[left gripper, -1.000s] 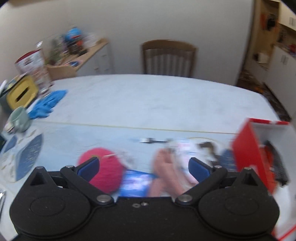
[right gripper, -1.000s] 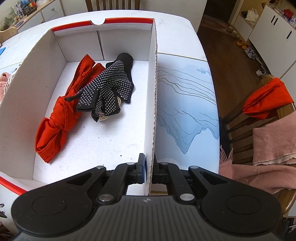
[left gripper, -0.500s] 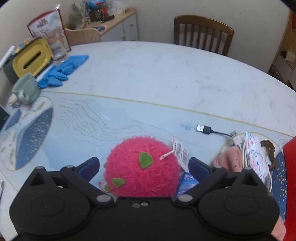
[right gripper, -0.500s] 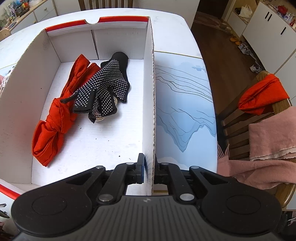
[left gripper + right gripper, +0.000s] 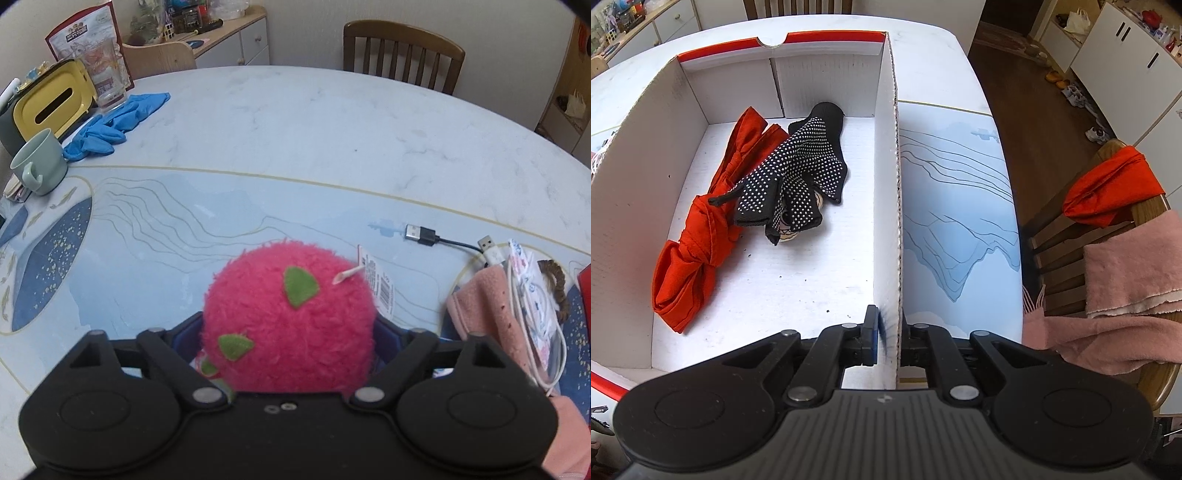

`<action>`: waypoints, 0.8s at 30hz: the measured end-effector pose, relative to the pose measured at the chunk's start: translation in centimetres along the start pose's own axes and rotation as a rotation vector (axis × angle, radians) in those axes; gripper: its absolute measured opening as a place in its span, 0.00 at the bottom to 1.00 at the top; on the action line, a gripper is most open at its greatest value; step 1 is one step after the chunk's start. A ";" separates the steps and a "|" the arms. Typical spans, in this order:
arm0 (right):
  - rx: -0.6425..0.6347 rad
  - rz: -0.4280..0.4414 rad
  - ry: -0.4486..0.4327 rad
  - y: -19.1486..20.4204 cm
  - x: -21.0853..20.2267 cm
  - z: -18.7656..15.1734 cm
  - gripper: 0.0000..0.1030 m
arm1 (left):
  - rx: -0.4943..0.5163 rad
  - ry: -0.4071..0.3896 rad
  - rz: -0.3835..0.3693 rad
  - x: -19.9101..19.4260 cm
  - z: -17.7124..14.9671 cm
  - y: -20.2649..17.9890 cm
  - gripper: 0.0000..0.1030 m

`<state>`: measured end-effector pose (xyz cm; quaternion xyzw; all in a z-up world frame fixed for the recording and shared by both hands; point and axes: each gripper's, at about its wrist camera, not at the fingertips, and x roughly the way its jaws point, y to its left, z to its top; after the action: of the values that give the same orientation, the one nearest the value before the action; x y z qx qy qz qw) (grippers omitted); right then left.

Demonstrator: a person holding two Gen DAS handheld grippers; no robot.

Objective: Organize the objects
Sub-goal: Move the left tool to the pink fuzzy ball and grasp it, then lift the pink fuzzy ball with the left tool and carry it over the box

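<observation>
On table | left hand-held gripper (image 5: pixel 288 332) closing around pink plush ball (image 5: pixel 288 317) | right hand-held gripper (image 5: pixel 886 332) clamps box wall (image 5: pixel 888 221)

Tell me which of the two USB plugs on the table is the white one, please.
The white USB plug is the one beside the pink cloth. The black USB plug lies further left, alone on the bare table.

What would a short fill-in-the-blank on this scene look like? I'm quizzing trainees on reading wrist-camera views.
1. The fluffy ball between the fingers of the left gripper, whose jaws are closing, is ____ with green patches.
2. The right gripper is shut on the ____ of the white box.
3. On the red cloth in the box lies a black ____ with white dots.
4. The gloves beside the mug are ____.

Missing words: pink; wall; glove; blue
</observation>
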<state>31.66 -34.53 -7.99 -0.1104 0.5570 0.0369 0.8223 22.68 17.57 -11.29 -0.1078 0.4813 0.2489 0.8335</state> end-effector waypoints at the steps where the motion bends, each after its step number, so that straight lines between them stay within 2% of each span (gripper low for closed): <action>1: -0.001 0.000 0.000 0.0 0.0 0.0 0.07 | 0.005 -0.004 0.006 -0.1 0.0 -0.1 0.80; 5: -0.007 0.001 -0.003 0.0 -0.1 0.0 0.07 | 0.004 -0.024 0.030 -1.1 -0.1 0.0 0.76; 14: -0.007 0.008 0.001 -0.1 0.0 0.0 0.07 | -0.034 -0.080 0.005 -6.4 0.0 0.7 0.76; 19: -0.014 0.014 0.002 -0.2 0.0 0.0 0.07 | -0.015 -0.115 -0.035 -9.6 -0.3 -0.7 0.76; 24: -0.013 0.025 -0.005 -0.4 0.1 0.0 0.07 | 0.054 -0.134 -0.090 -12.3 -0.4 -3.9 0.76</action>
<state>31.72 -34.90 -8.03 -0.1085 0.5562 0.0511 0.8223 19.33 10.27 -1.21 -0.0901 0.4254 0.2048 0.8769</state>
